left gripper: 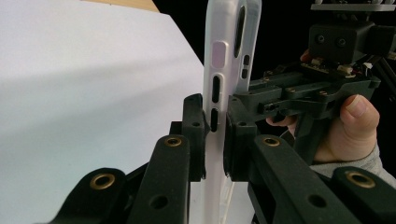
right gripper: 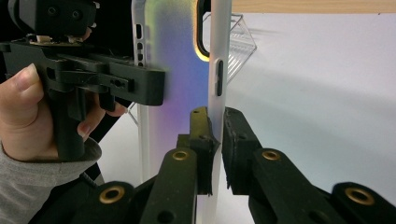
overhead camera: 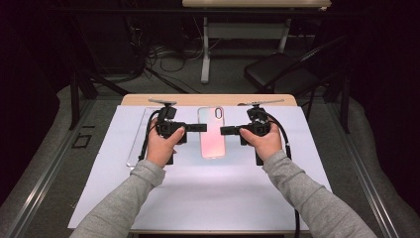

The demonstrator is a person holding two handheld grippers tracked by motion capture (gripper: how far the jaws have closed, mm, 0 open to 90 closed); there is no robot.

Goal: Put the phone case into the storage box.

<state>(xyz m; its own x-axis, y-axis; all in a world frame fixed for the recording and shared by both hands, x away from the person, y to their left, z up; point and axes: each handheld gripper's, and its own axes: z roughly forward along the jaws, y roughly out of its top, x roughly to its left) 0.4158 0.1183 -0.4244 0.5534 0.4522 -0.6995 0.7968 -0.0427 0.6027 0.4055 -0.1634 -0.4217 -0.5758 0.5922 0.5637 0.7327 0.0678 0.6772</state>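
Sleeves and forearms: two grey sleeves come in from the bottom of the high view, angled inward so both hands meet around the middle of the white mat (overhead camera: 198, 198).

Left hand: wrapped round the handle of the left gripper (overhead camera: 200, 128), which points toward the centre of the table.

Left gripper grip: its jaws are clamped on the left long edge of the phone case (overhead camera: 212, 132); in the left gripper view the pads sit on either side of the case's side wall (left gripper: 215, 93), just at the button cut-outs.

Right hand: holds the right gripper (overhead camera: 224, 130) mirrored, pointing back at the left one.

Right gripper grip: jaws pinched on the opposite long edge of the case, seen in the right gripper view squeezing the thin white wall (right gripper: 217, 93) below a slot.

Phone case position: at the mat's centre, between the two grippers, back face up, pinkish and iridescent, with the camera opening at the far end; whether it rests on the mat or is slightly lifted cannot be told.

Why held so: gripping both edges at once likely steadies or flexes the soft shell evenly.

Clear stand: a transparent holder (overhead camera: 136, 144) lies left of the left hand, apart from the case.

Table edge: wooden rim (overhead camera: 208, 99) beyond the mat.

Background: a dark chair (overhead camera: 277, 72) and floor cables.
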